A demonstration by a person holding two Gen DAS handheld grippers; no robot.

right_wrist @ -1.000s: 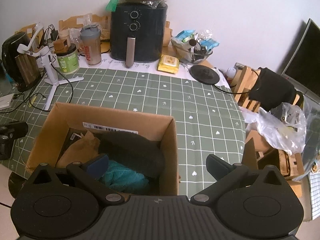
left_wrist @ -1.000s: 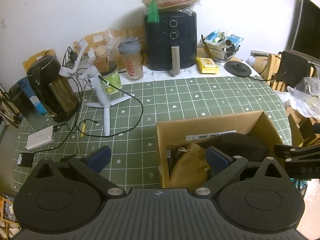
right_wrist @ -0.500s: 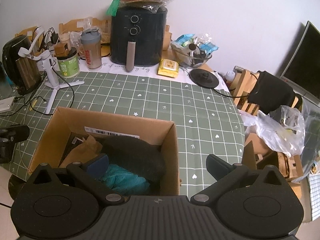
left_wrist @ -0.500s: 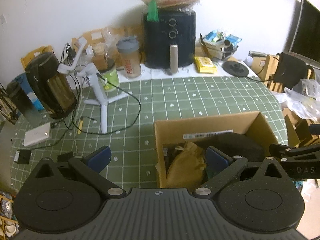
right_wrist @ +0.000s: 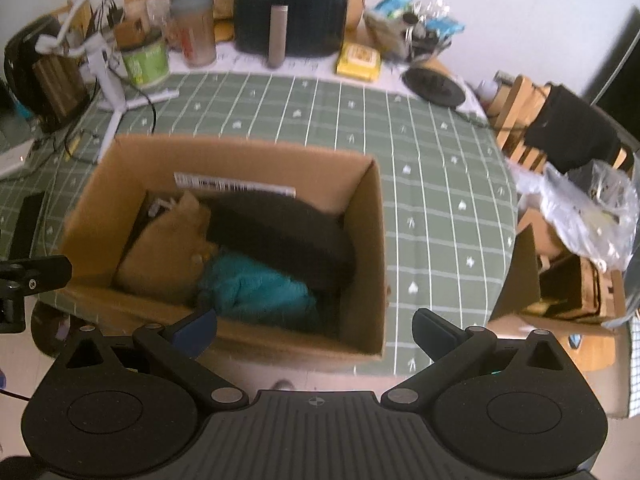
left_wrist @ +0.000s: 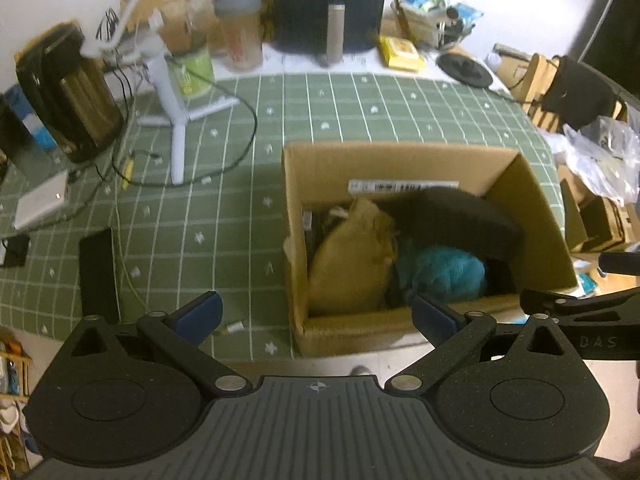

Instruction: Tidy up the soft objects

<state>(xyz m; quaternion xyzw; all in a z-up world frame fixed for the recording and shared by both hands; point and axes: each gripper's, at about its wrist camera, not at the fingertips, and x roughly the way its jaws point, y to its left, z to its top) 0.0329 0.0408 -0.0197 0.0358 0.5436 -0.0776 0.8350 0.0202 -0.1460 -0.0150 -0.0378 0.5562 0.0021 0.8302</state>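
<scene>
Both hand-held grippers hang spread wide and empty over the near edge of a kitchen table: the left gripper [left_wrist: 314, 314] with its blue-padded fingers apart above the near left corner of an open cardboard box [left_wrist: 408, 326], the right gripper [right_wrist: 314, 326] likewise gaping over the box's near wall, neither touching anything. The height and the empty spread suggest a look down into the box rather than a reach in progress.

Inside the box the soft things are packed side by side: a tan cloth bundle [left_wrist: 352, 256] against the left wall, a teal fuzzy item [left_wrist: 444, 270] in the near middle just beside it, and a dark padded piece [left_wrist: 452, 216] lying across the far right, partly over the teal one. A white barcode label [right_wrist: 234, 186] shows on the far inner wall. With all three tucked below the rim, the sorting appears close to done, though blur hides whether anything lies beneath them.

Beyond the box the green checked tablecloth [left_wrist: 340, 108] is bare in the middle. Hard household goods line the far edge, seemingly left alone as outside the task: a black air fryer [right_wrist: 290, 8], a shaker bottle [left_wrist: 240, 30], a white tripod stand [left_wrist: 172, 92] with trailing cable, and a dark kettle [left_wrist: 68, 92] at far left
</scene>
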